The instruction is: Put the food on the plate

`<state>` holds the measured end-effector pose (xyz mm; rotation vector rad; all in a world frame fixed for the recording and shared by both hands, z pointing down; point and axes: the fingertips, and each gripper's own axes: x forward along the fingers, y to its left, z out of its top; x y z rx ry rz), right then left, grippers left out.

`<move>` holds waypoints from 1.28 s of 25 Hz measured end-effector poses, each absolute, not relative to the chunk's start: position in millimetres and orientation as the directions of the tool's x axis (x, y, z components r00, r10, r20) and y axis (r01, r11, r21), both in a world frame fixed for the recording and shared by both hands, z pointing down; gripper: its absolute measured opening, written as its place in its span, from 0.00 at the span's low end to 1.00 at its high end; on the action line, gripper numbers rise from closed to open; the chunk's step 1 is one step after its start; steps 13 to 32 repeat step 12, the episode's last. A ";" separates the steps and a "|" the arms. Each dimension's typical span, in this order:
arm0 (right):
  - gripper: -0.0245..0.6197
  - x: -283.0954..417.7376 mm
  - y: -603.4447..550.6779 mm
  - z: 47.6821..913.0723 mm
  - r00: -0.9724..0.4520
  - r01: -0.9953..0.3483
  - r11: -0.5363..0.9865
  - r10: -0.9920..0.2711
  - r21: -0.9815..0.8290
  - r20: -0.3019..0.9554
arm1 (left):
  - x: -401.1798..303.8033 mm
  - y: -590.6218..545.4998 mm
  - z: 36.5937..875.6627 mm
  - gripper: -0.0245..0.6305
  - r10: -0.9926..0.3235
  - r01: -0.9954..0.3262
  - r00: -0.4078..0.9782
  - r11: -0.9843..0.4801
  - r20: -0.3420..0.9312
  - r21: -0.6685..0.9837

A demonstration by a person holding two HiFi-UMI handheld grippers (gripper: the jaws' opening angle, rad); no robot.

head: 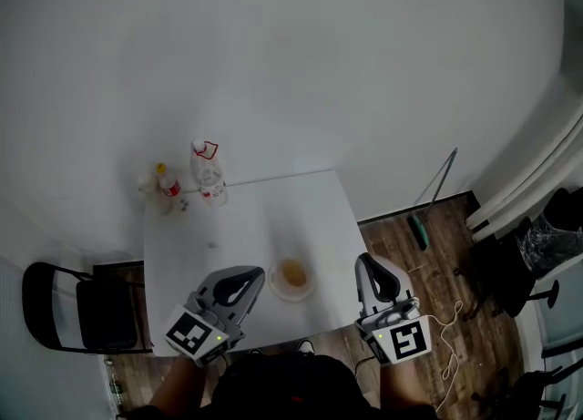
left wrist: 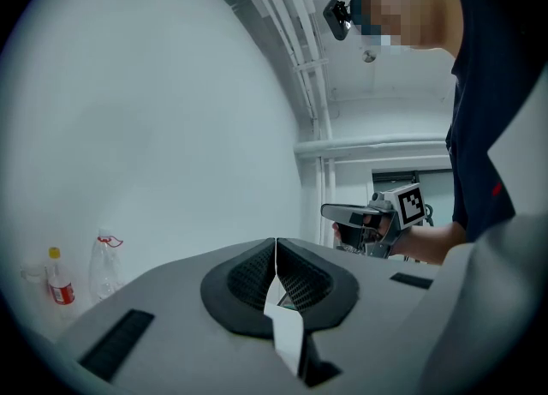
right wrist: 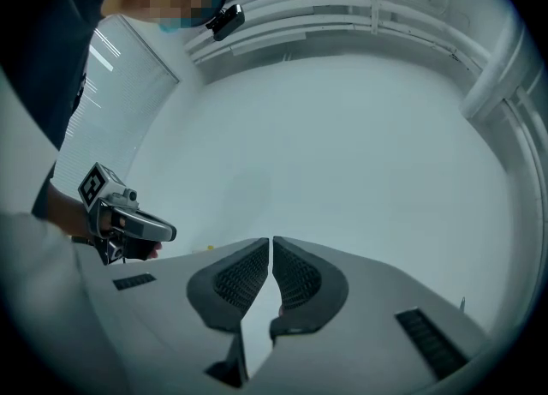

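Left gripper [head: 253,275] hovering empty with jaws pressed together at the plate's [head: 274,287] nine o'clock, right gripper [head: 365,261] likewise closed at three o'clock, food [head: 292,273] lying on the plate.

Sparse white room with the look of a lab or test space.

Small white bench [head: 246,218] set against a blank white wall [head: 273,63]; dark wood-plank floor [head: 437,245] around the bench; black folding chair [head: 82,309] left of the bench, black office chair [head: 506,272] and white wall pipes [head: 537,172] well to its right; loose white cable [head: 453,345] on the floor near the bench's right front corner; plastic bottles [head: 208,172] at the bench's far edge.
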<state>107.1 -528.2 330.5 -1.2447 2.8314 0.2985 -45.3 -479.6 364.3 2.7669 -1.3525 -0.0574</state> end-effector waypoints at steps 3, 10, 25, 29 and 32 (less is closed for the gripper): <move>0.09 109.8 -526.1 326.4 -0.681 -0.731 0.662 -0.723 0.164 -0.116 | -43.9 -477.8 363.3 0.07 -0.797 -0.795 0.604 -0.602 0.005 0.078; 0.09 117.2 -523.3 324.5 -0.688 -0.725 0.676 -0.715 0.128 -0.124 | -40.5 -476.7 350.3 0.07 -0.800 -0.799 0.600 -0.600 -0.015 0.044; 0.09 119.3 -522.6 324.2 -0.689 -0.724 0.678 -0.714 0.127 -0.124 | -39.0 -476.3 347.3 0.07 -0.800 -0.800 0.599 -0.599 -0.023 0.035; 0.09 119.3 -522.6 324.2 -0.689 -0.724 0.678 -0.714 0.127 -0.124 | -39.0 -476.3 347.3 0.07 -0.800 -0.800 0.599 -0.599 -0.023 0.035; 0.09 119.3 -522.6 324.2 -0.689 -0.724 0.678 -0.714 0.127 -0.124 | -39.0 -476.3 347.3 0.07 -0.800 -0.800 0.599 -0.599 -0.023 0.035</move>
